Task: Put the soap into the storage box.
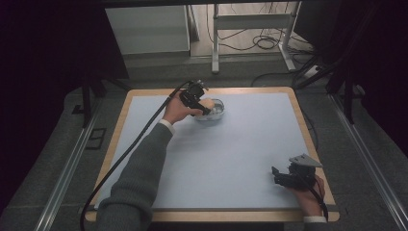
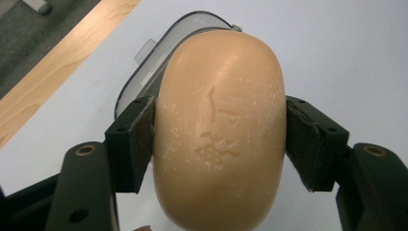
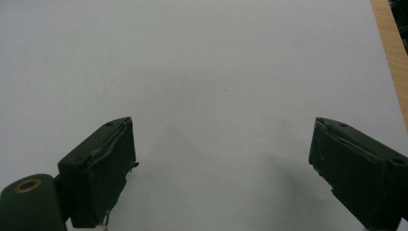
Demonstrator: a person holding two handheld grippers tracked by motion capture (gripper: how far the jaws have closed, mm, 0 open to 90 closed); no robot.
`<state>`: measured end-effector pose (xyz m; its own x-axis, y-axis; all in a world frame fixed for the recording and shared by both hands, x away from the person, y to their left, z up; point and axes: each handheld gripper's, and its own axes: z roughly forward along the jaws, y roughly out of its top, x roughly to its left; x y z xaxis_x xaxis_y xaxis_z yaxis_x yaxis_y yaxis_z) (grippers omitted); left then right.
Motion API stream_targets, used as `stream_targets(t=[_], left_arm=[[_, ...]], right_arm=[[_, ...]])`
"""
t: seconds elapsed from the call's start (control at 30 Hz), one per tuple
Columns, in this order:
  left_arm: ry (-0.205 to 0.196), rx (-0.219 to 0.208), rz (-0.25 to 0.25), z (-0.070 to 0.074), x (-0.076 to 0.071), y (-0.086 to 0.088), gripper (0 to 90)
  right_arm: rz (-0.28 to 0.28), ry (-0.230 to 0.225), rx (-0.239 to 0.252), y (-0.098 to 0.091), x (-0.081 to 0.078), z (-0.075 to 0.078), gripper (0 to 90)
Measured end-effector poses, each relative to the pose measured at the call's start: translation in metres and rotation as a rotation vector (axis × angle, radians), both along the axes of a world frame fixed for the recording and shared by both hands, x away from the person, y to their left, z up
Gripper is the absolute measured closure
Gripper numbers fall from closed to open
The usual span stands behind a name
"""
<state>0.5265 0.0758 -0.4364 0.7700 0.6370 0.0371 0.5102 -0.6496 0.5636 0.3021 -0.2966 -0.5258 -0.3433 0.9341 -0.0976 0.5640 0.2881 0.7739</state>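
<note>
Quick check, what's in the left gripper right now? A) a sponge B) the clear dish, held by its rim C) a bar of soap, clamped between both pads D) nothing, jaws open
C: in the left gripper view the left gripper has both pads pressed on the sides of the tan bar of soap, with the clear soap dish lying behind it on the table.

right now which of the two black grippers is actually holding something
The left gripper: its jaws clamp a tan oval soap bar above a clear dish. The right gripper is open and empty.
</note>
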Motion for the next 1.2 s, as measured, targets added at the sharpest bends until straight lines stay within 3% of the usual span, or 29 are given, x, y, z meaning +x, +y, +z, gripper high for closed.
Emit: stream_targets(t=[0.47, 0.77, 0.87, 1.07, 1.2], left_arm=[[0.025, 0.014, 0.004, -0.02, 0.018, -0.01, 32.5], [0.034, 0.042, 0.008, -0.027, 0.021, -0.012, 32.2], [0.009, 0.009, 0.014, -0.023, 0.018, -0.012, 30.7], [-0.025, -0.001, 0.005, -0.009, 0.008, -0.011, 26.9], [-0.027, -0.018, 0.004, -0.007, 0.003, -0.007, 26.1]], right_arm=[[-0.009, 0.005, -0.003, -0.002, 0.001, -0.001, 9.1], [-0.011, 0.006, -0.007, -0.002, 0.001, -0.001, 9.2], [-0.011, 0.006, -0.006, -0.002, 0.0, -0.001, 9.2], [-0.01, 0.006, -0.006, -0.002, 0.0, -0.001, 9.2], [-0.01, 0.008, -0.007, -0.001, 0.0, -0.001, 9.2]])
